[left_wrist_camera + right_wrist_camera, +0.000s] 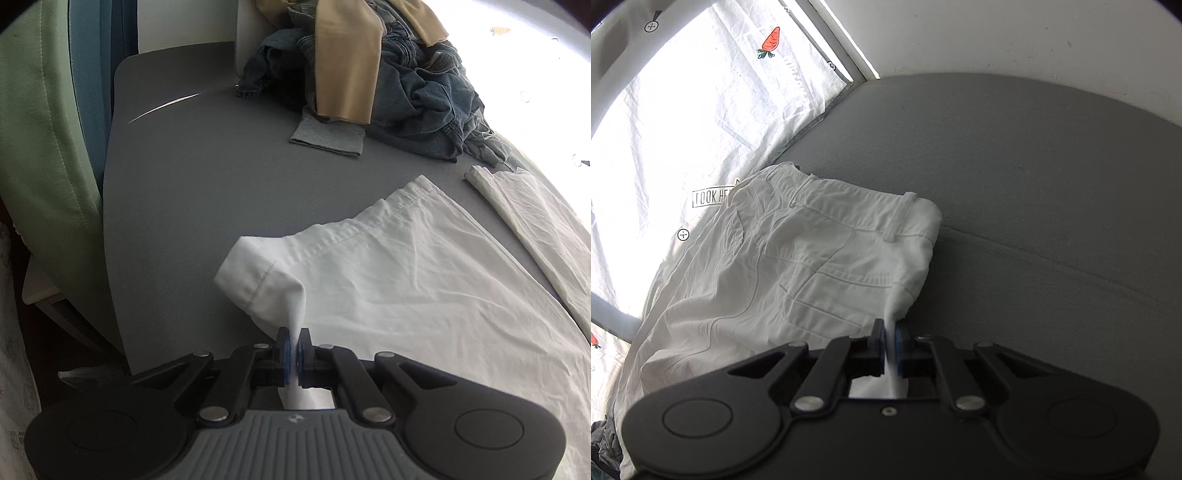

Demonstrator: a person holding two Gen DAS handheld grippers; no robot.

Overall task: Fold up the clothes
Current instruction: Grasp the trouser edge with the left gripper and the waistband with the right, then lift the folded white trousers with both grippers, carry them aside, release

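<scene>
Now your left gripper (294, 345) pinches the hem of the white trousers (406, 280), and your right gripper (891, 343) clamps their waist edge on the grey mattress (1052, 192).

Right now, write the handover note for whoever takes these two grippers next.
Left gripper: shut on the hem corner of the white trousers.
Right gripper: shut on the trousers' edge below the waistband.
Trousers lie spread on the grey surface, partly on the printed sheet.
Pile of jeans and tan cloth waits at the far end, unfolded.
Done: both ends gripped. Left: fold the trousers, then the pile.
</scene>
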